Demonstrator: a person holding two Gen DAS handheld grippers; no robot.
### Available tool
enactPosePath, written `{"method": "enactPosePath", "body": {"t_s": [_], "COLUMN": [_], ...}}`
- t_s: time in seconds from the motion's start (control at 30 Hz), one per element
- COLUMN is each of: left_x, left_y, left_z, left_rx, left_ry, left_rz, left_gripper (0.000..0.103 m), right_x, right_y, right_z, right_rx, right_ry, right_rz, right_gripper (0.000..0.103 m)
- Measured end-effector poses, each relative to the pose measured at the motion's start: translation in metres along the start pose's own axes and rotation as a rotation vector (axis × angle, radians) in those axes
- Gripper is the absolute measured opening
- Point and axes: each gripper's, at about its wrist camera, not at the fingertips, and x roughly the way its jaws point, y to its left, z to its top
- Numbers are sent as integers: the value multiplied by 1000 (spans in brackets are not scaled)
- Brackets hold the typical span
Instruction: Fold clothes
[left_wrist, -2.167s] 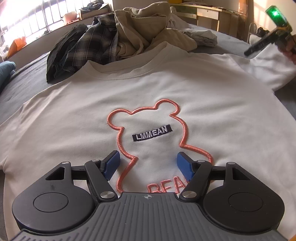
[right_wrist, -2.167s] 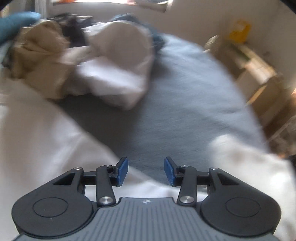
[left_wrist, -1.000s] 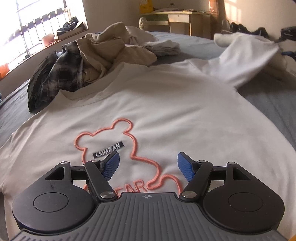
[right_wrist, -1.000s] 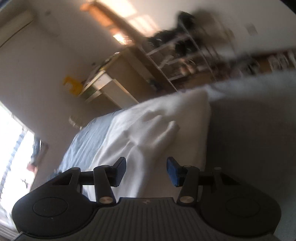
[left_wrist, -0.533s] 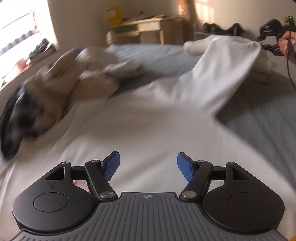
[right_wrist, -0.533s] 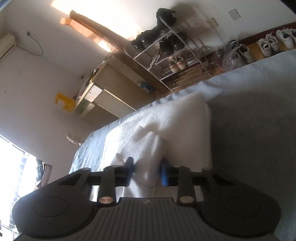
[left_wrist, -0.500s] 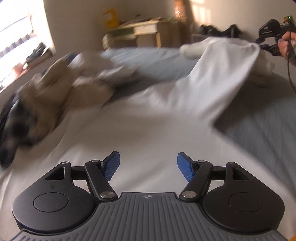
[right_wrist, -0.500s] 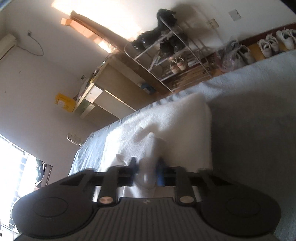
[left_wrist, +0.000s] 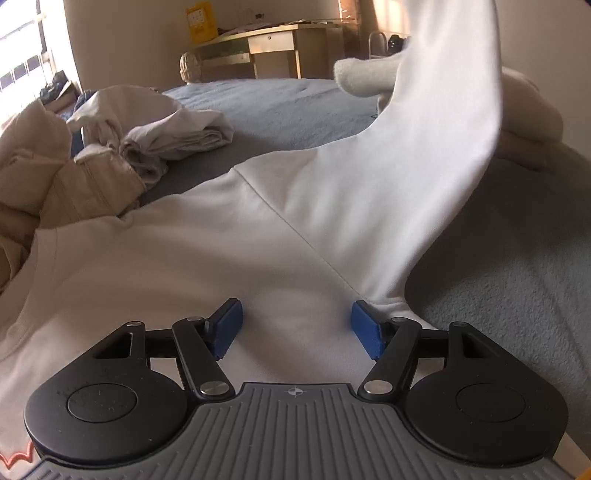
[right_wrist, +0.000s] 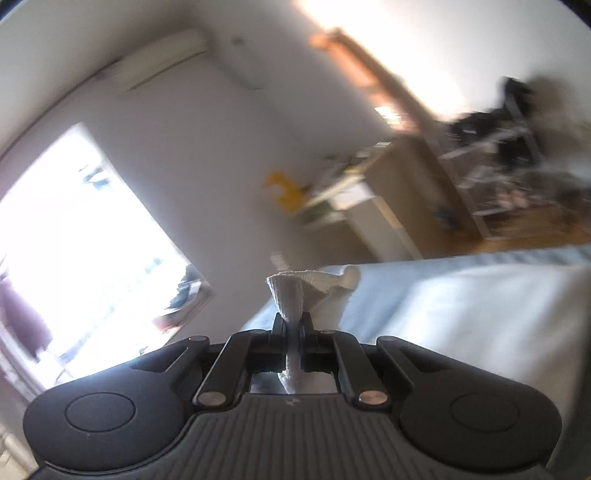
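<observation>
- Right tool clamped tight on the ribbed cuff of the white long-sleeved cotton sweatshirt, black jaws pressed together with a tuft of cuff sticking out past them.
- Left tool with blue pads well apart, nothing gripped, poised low over the sweatshirt's chest near the armpit seam.
- Sweatshirt body spread flat on the grey-blue bed; one sleeve lifted off the bed, rising steeply toward the upper right and out of the left wrist view.
- Bit of orange embroidered outline showing at the lower left edge of the sweatshirt.
- Just beyond the collar, at left: heap of crumpled beige and off-white clothes, touching the sweatshirt's shoulder.
- Behind the raised sleeve: folded cream fleecy fabric lying on the bed.
- Farther back: pale wooden desk against the wall, yellow box on it; bright window and wall-mounted air conditioner blurred in the right wrist view.
</observation>
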Motion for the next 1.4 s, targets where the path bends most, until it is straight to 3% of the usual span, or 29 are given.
{"method": "enactPosePath", "body": {"t_s": [0.3,0.4,0.57,0.7,0.8,0.93,1.03,1.13,1.2,1.27,1.3,1.33,1.37,1.4], "left_x": [-3,-19,-81,-143,-194,-244,-256,-246,-241,-242,-249,-259,-272,-287], "left_y": [3,25,83,140,188,233,248,253,256,259,264,271,282,296], "left_z": [2,5,-10,-42,-73,-117,-148,-163,-168,-168,-165,-160,-155,-150], "left_rx": [-8,-94,-138,-188,-366,-600,-734,-794,-819,-813,-797,-781,-762,-737], "left_ry": [-4,16,35,82,95,45,6,4,10,10,-9,-30,-59,-89], "left_rz": [-12,-27,7,112,151,172,166,130,115,121,141,163,189,232], "left_gripper": [67,69,69,69,69,69,69,69,69,69,69,69,69,69], "right_x": [24,31,35,37,42,57,64,71,76,68,61,54,47,39], "right_y": [90,117,163,198,220,241,253,256,254,251,249,246,242,238], "right_z": [-25,-41,-79,-124,-170,-252,-327,-403,-439,-448,-443,-434,-424,-413], "right_rx": [-20,-32,-36,-10,-7,-88,-241,-391,-453,-458,-430,-389,-348,-305], "right_ry": [88,130,188,250,313,442,545,720,847,873,869,861,852,838], "right_rz": [205,244,323,395,425,401,364,301,247,230,241,259,276,291], "right_gripper": [6,6,6,6,6,6,6,8,12,18,24,45,55,56]}}
